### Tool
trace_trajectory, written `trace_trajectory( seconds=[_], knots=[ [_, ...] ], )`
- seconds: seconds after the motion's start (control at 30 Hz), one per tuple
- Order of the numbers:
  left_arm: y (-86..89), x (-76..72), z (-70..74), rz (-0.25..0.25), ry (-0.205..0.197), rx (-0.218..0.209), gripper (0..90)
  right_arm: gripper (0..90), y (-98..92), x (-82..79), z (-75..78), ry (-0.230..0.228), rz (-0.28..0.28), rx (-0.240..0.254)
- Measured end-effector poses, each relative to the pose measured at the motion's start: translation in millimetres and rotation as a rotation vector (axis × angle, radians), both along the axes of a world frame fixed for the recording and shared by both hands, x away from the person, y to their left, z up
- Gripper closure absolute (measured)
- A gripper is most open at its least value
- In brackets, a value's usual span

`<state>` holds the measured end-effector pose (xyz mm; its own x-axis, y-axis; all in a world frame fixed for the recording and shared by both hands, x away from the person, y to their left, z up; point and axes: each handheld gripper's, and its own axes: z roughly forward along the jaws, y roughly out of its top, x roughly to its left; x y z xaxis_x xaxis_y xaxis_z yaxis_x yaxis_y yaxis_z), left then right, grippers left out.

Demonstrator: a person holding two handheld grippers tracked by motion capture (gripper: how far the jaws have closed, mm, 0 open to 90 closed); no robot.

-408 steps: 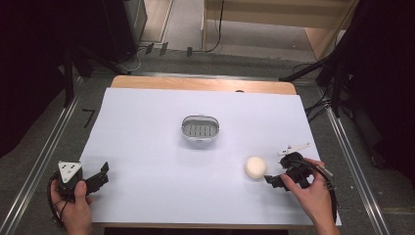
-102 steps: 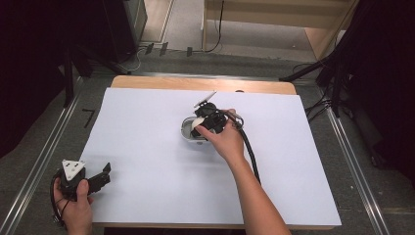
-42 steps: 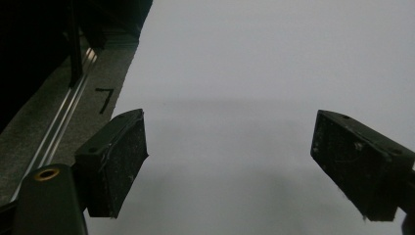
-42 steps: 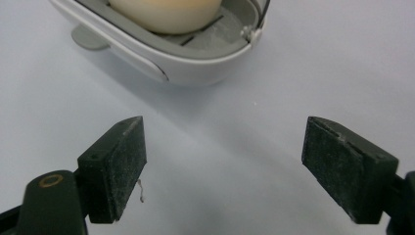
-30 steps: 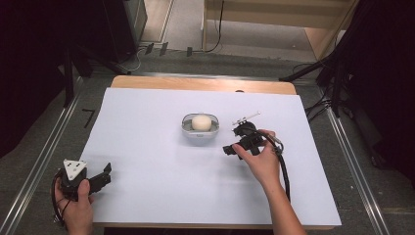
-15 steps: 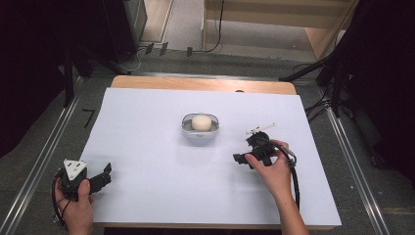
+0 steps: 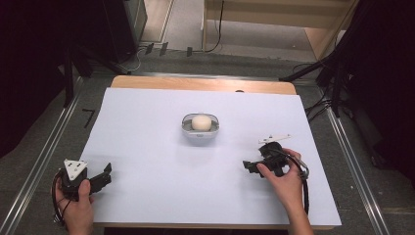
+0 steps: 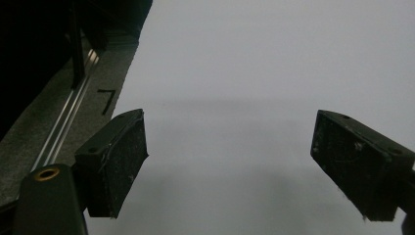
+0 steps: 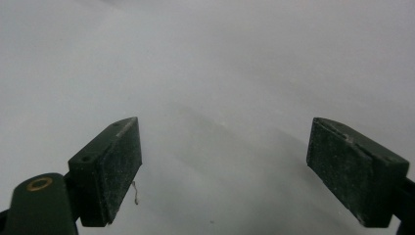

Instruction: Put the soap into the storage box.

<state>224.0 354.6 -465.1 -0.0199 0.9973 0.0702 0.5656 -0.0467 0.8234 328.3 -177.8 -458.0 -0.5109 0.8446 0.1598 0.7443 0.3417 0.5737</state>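
A pale round ball (image 7: 201,122) lies in a small grey basket (image 7: 187,128) at the middle of the white table sheet (image 7: 147,147). My right gripper (image 7: 248,167) is low over the sheet to the basket's right and nearer the front; its jaws have just been opening and now stand wide with nothing between them (image 9: 222,171). My left gripper (image 7: 104,175) rests at the front left corner, open and empty, its pads (image 8: 117,161) far apart over bare sheet.
The wooden table edge (image 7: 205,84) shows at the back of the sheet. Metal rails (image 7: 44,152) run along both sides of the table, and cables and dark stands (image 7: 337,88) lie on the floor at the back right.
My right hand has drawn away from the basket toward the front right and lower. The ball stays in the basket. The left hand has not moved.
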Motion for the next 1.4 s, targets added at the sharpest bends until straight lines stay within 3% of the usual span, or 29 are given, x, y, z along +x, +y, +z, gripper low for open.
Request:
trace_trajectory(
  seconds=[1.4],
  knots=[
    [-0.4,-0.5,0.2,-0.007,0.001,0.006,14.4,13.8,-98.9,-58.4,-18.2,-0.070,-0.190,0.063]
  ],
)
